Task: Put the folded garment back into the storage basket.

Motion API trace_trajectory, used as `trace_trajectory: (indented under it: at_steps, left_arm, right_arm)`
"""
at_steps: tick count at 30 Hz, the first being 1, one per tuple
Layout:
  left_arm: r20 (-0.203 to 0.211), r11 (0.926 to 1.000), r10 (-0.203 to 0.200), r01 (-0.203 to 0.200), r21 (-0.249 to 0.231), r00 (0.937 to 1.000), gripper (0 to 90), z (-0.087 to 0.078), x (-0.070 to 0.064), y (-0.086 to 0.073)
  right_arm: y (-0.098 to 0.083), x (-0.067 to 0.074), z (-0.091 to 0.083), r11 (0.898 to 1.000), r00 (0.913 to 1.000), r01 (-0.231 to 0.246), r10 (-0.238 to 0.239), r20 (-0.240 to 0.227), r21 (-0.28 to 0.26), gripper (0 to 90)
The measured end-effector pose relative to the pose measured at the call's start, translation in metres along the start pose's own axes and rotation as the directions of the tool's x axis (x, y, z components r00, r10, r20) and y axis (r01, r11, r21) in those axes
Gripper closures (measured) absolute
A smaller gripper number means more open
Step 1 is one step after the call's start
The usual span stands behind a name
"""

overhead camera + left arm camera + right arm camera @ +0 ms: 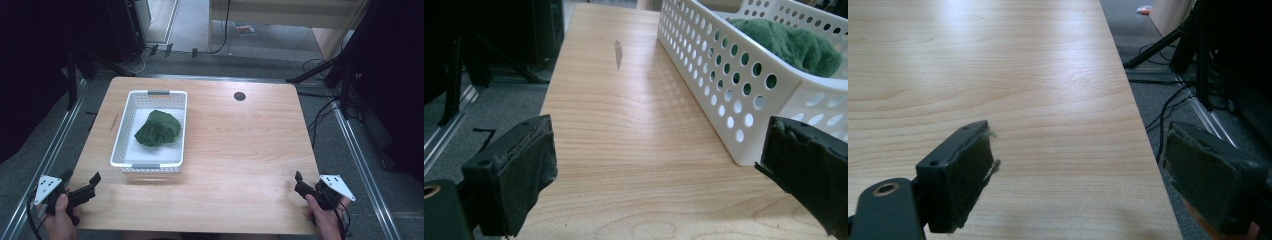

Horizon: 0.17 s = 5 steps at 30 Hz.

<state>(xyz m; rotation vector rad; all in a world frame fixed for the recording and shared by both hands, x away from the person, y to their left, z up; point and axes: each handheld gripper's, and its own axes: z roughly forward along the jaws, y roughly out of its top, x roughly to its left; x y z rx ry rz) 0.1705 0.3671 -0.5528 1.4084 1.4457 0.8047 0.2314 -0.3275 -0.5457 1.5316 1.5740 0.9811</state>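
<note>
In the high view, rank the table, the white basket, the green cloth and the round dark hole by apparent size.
1. table
2. white basket
3. green cloth, inside the basket
4. round dark hole, near the table's far edge

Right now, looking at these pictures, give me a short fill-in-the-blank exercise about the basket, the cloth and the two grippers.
1. The green cloth lies inside the white ____.
2. The basket stands nearer to the ____ gripper.
3. The jaws of the left gripper and of the right gripper both stand ____, with nothing between them.
4. The basket rests on a ____ table.

Missing words: basket; left; open; wooden
</note>
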Motion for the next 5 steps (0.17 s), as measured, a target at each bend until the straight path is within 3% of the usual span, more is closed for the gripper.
trace_trajectory:
  at_steps: [5]
  left_arm:
    - [0.013, 0.9993, -0.036, 0.036, 0.002, 0.9993, 1.6, 0.0002, 0.0041, 0.0002]
  right_arm:
    - [0.0, 0.0002, 0.0001, 1.0, 1.0, 0.002, -0.002, 0.0, 0.001, 12.8]
